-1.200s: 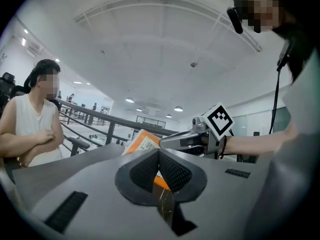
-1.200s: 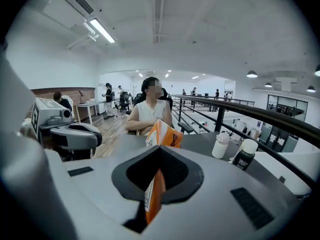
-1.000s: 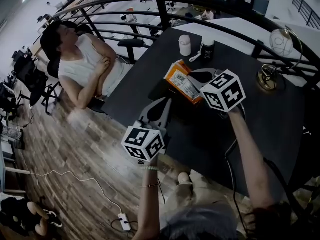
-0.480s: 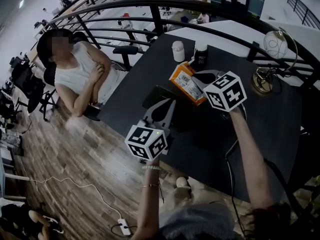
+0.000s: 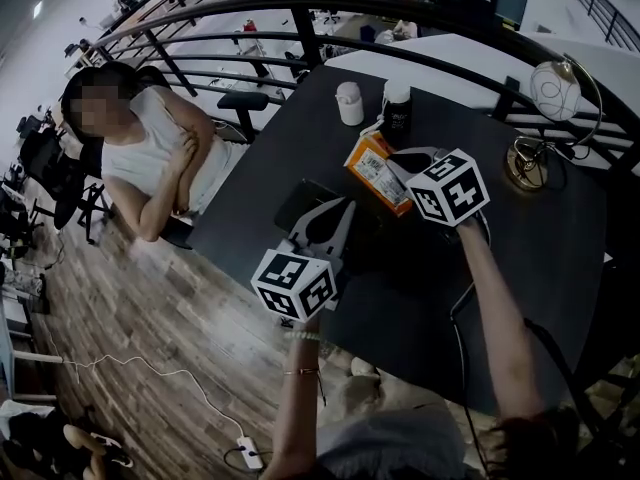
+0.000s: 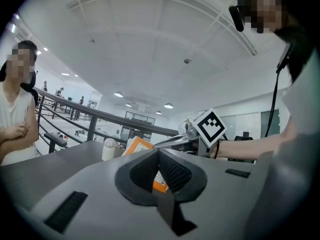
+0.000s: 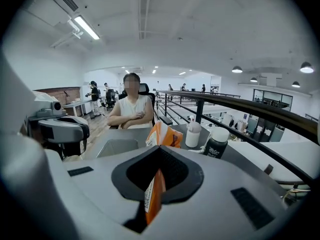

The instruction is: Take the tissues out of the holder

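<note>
Two grippers are in front of me over the dark table [image 5: 520,258]. My right gripper [image 5: 393,166] is clamped on the orange pack of tissues [image 5: 372,165]. In the right gripper view the pack [image 7: 154,194] is pinched edge-on between the pads and sticks out past the tips, tilted to the left. It is out of the holder [image 5: 298,201], an open box lying on the table just left of the pack; in the right gripper view the holder [image 7: 117,147] shows a bare grey inside.

My left gripper [image 5: 346,206] points level across the table towards the pack with its jaws closed tip to tip and nothing between them. In the left gripper view [image 6: 159,153] I only see the orange pack [image 6: 137,145] beyond the tips.

Behind the pack stand a white bottle [image 5: 349,103] and a dark bottle [image 5: 397,106], near the railing [image 5: 300,28]. A person [image 5: 150,153] sits at the table's left end with arms folded.
</note>
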